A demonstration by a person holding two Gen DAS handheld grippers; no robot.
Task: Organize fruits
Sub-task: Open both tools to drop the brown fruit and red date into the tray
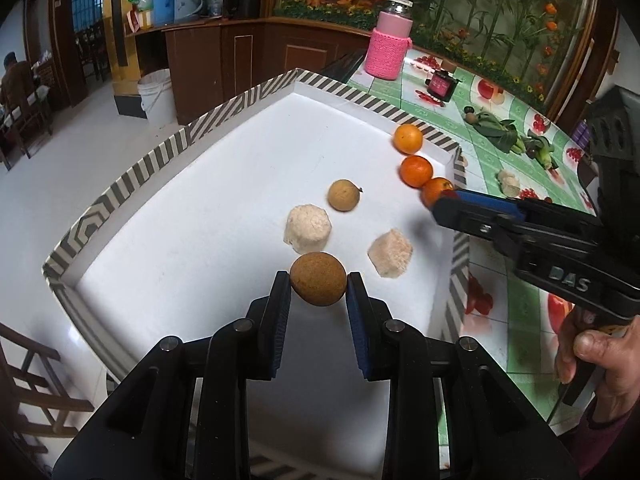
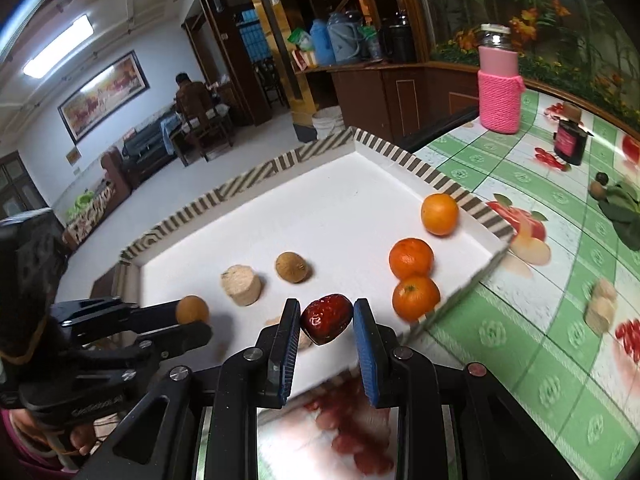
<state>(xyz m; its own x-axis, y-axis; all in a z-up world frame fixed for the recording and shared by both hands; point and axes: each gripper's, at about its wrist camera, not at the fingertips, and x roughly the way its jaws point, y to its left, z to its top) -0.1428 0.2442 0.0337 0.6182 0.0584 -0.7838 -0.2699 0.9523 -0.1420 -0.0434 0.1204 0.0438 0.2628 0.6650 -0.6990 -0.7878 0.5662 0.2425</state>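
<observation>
Left gripper [image 1: 319,282] clenched on rough brown round fruit [image 1: 318,283] above white tray [image 1: 224,184], right gripper [image 2: 327,318] grasping glossy wrinkled red date [image 2: 326,319] over tray's near edge

Left gripper [image 1: 319,284], right gripper [image 2: 326,318]: jaws clamped, pointing downward.

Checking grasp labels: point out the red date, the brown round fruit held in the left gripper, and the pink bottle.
red date [image 2: 326,319], right wrist view, centre of its glossy skin
brown round fruit [image 1: 318,278], left wrist view, middle of its face
pink bottle [image 1: 388,50], left wrist view, knitted sleeve
</observation>
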